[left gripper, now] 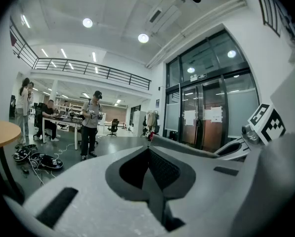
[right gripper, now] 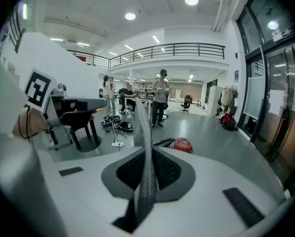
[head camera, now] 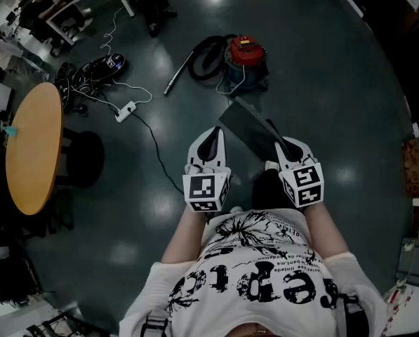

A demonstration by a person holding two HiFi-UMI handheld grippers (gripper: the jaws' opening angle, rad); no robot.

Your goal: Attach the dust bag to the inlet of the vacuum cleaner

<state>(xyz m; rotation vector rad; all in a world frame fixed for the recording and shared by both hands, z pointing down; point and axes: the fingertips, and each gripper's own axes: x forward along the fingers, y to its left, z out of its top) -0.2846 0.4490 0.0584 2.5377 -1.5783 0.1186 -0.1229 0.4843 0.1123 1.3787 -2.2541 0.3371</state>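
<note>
The red vacuum cleaner [head camera: 244, 53] stands on the floor ahead of me, with its black hose [head camera: 204, 56] coiled to its left. It also shows small in the right gripper view [right gripper: 182, 144]. My right gripper [head camera: 282, 146] is shut on the dust bag [head camera: 250, 128], a flat dark grey sheet held in the air that reaches forward and left from the jaws. In the right gripper view the bag [right gripper: 145, 152] stands edge-on between the pads. My left gripper [head camera: 210, 141] is level beside it, shut with nothing in it [left gripper: 148, 151]. The bag's edge [left gripper: 187, 146] lies just right of it.
A round wooden table [head camera: 34, 146] stands to the left with a black chair base [head camera: 83, 156] beside it. A white power strip [head camera: 125, 110] and cables trail across the dark floor. People stand and sit at a desk [right gripper: 137, 98] farther off. Boxes [head camera: 416, 167] sit at the right edge.
</note>
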